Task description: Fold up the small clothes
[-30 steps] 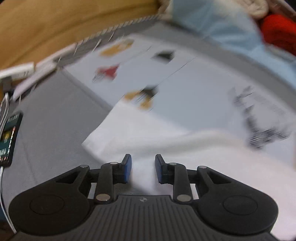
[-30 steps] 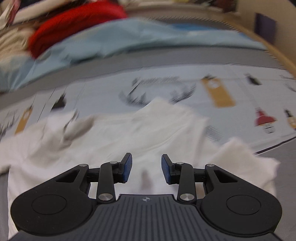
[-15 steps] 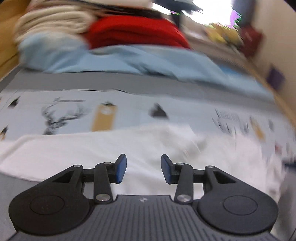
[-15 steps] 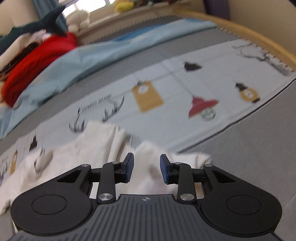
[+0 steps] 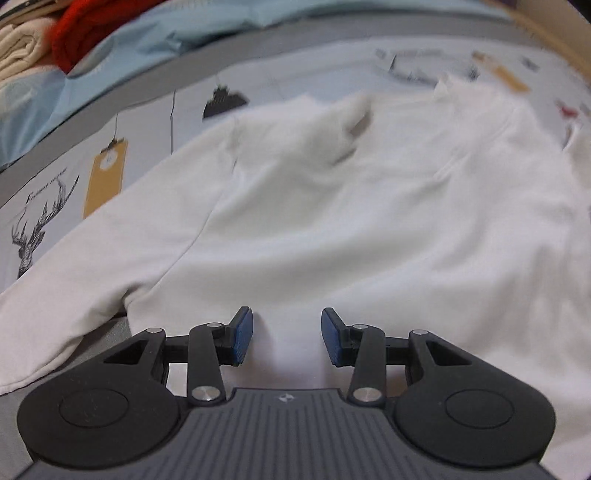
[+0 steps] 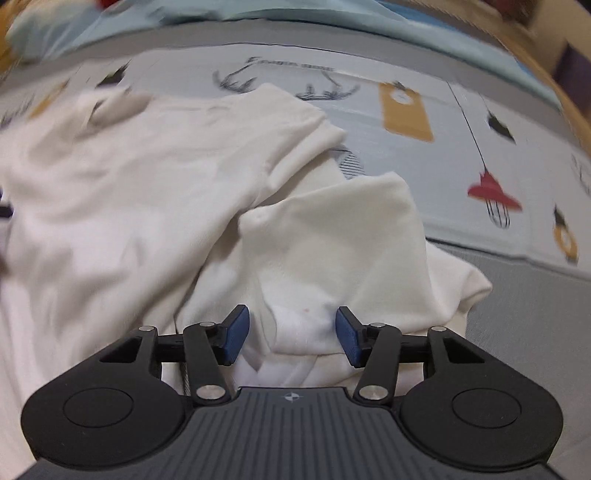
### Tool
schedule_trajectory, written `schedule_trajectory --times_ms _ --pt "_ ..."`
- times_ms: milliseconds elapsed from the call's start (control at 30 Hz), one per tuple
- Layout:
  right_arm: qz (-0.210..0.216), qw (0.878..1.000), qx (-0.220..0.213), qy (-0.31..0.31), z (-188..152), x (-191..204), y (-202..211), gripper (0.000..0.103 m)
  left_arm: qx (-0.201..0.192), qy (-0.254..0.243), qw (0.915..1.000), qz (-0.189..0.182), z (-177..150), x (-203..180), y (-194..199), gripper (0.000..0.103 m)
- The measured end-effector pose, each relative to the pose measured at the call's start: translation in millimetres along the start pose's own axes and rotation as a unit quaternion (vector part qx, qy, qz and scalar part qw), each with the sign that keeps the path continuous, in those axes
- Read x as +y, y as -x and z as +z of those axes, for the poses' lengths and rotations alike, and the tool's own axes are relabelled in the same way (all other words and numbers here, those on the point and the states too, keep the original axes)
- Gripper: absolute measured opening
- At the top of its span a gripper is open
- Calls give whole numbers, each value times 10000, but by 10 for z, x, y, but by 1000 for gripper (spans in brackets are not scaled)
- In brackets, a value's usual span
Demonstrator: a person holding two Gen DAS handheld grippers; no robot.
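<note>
A white long-sleeved top lies spread on a printed sheet. Its left sleeve runs out to the lower left in the left wrist view. My left gripper is open, its blue pads just above the garment's lower hem area, holding nothing. In the right wrist view the same top has a bunched, folded-over part at its right side. My right gripper is open, its pads either side of crumpled white cloth, not closed on it.
A light blue blanket lies behind the sheet, with a red garment and cream folded cloth at the far left. Grey mattress surface shows at the right. A wooden edge curves at the far right.
Both grippers have swung to face the white top and moved closer over it. Both stay open. The cloth at the right side now sits between the right gripper's pads.
</note>
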State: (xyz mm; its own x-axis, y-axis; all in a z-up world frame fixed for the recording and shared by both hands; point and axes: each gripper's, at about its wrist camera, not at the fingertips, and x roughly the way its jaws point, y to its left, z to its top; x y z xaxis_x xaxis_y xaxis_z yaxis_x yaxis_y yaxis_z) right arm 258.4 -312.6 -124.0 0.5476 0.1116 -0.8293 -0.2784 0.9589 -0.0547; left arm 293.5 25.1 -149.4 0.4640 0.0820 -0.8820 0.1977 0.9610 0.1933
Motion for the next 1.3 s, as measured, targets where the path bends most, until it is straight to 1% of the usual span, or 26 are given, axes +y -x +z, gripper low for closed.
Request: schedule_trajectory --times_ms 67,167,233,267,300,333,367,433,467,533,567,600,667,733,867,933,967,1000,1033,1067,1100,1133,1167,1233,1267,1300 --pt "-164 9998 -26 61 15 -49 34 16 -27 122 9999 -36 -11 95 -13 51" --pt "-137 9992 -242 -281 45 -272 169 10 9 280 9996 -47 -12 212 5 51" --pt "-174 9947 -710 -727 85 -495 354 8 13 268 9996 -44 -3 250 0 51" --pt "-150 9886 -1042 -1076 111 -661 479 8 8 269 9996 -47 -18 244 28 51" --pt "-159 9787 -1414 -1479 117 -852 609 8 6 274 9996 -52 -29 238 40 51" --pt "-295 9656 -1796 -1855 104 -1037 729 7 3 273 9996 -54 -26 241 31 51" --pt "-524 9471 -2184 -2293 69 -1255 862 7 -5 262 9996 -45 -33 229 59 51" --pt "-857 9059 -2676 -3168 -61 -1657 1041 7 -19 228 9997 -32 -40 216 76 51" --pt "-1020 8831 -2796 -3626 -156 -1849 1096 7 -24 218 9998 -33 -41 214 75 51" --pt "-1339 8445 -2822 -4351 -370 -2145 1148 7 -28 222 9997 -47 -41 221 71 51" --pt "-1487 8286 -2819 -4603 -474 -2247 1161 7 -28 228 9997 -56 -38 228 67 52" --pt "-1597 8182 -2776 -4775 -559 -2331 1164 7 -30 234 9997 -57 -38 233 64 52" --pt "-1791 8017 -2660 -5044 -701 -2464 1168 7 -26 263 9996 -52 -33 240 55 54" --pt "-1816 7945 -2622 -5168 -798 -2559 1169 7 -25 284 9996 -51 -31 242 52 54" --pt "-1724 8022 -2553 -5114 -783 -2589 1144 7 -47 226 9997 -5 -32 219 52 54" --pt "-1564 8071 -2770 -4974 -696 -2556 1250 7 -48 221 9997 -6 -31 222 56 54" --pt "-1415 8046 -2998 -4927 -647 -2538 1364 7 -44 238 9997 -18 -31 229 55 54" --pt "-1185 7972 -3333 -4892 -633 -2503 1538 7 -42 254 9997 -30 -32 236 54 54" --pt "-940 7874 -3856 -4717 -599 -2444 1750 7 -44 261 9996 -41 -36 243 53 54" --pt "-891 7772 -4380 -4429 -589 -2364 1955 7 -48 263 9996 -46 -38 245 54 54" --pt "-991 7627 -4793 -4227 -621 -2298 2117 7 -49 261 9996 -47 -40 246 56 54" --pt "-1192 7443 -5043 -4213 -679 -2278 2234 7 -52 264 9996 -49 -41 248 59 54" --pt "-1410 7294 -5042 -4403 -747 -2326 2263 7 -50 268 9996 -47 -40 246 57 54" --pt "-1896 7027 -4660 -5031 -952 -2521 2111 9 -52 270 9996 -38 -42 241 59 54" --pt "-2091 6927 -4361 -5350 -1086 -2635 1955 15 -50 258 9996 -35 -41 242 61 54" --pt "-2198 6896 -3971 -5642 -1219 -2755 1767 15 -47 249 9997 -30 -39 239 63 54"
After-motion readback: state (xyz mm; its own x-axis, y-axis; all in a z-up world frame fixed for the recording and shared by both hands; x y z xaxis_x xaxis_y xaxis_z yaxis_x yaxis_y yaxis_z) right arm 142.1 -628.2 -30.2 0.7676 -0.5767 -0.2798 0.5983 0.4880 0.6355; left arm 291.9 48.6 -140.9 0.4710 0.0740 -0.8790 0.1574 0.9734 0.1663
